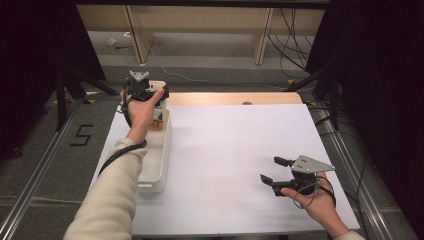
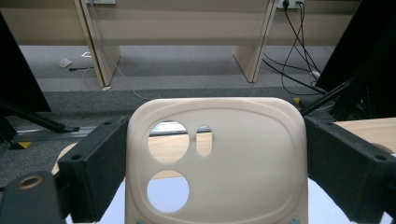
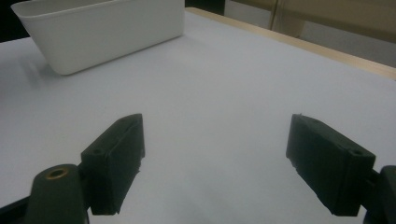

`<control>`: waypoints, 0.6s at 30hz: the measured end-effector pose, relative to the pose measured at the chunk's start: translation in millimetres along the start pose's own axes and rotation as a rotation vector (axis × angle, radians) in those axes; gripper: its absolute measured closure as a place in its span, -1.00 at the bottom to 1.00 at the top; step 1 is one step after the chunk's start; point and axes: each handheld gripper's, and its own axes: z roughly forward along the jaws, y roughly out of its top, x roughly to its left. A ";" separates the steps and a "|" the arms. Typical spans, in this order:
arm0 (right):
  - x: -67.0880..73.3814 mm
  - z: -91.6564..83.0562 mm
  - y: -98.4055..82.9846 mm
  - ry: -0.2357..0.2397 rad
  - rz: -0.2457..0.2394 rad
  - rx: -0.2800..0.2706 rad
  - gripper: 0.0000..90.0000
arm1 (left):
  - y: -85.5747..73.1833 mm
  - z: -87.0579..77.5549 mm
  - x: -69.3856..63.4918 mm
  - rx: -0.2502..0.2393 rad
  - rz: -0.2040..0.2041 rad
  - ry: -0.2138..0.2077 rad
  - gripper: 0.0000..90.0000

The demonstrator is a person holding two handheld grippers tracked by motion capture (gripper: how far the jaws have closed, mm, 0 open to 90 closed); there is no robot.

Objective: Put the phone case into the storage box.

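Left gripper view: cream plastic plate with three cut-out holes [image 2: 219, 158], upright, clamped between both jaws of the left gripper [image 2: 215, 168]. High view: that gripper [image 1: 145, 92] held above the far end of the white bin [image 1: 157, 165] at the table's [image 1: 225, 150] left edge. Right gripper [image 1: 277, 172]: jaws spread wide, holding nothing, low over bare white tabletop near the right front corner.

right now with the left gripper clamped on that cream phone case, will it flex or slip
The phone case looks like thin moulded plastic with camera cutouts, so it is probably light and may bow slightly under squeeze. The left gripper holds it by both side edges, where the rim likely stiffens it. Its smooth matte surface could slip if tilted, though the flat black pads should help.
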 end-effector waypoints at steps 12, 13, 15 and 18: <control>-0.1 -0.1 0.0 0.000 0.000 0.000 -0.55 | -2.3 3.4 0.3 0.014 0.005 -0.005 -0.77; -0.1 -0.1 0.0 0.000 0.000 0.000 -0.55 | -2.5 3.6 0.3 0.014 0.006 -0.005 -0.77; -0.1 0.0 -0.1 0.000 0.000 0.000 -0.55 | -3.0 4.1 0.3 0.016 0.005 -0.005 -0.77; -0.2 -0.3 0.0 -0.001 0.000 0.000 -0.55 | -3.6 4.7 0.8 0.019 0.002 -0.006 -0.77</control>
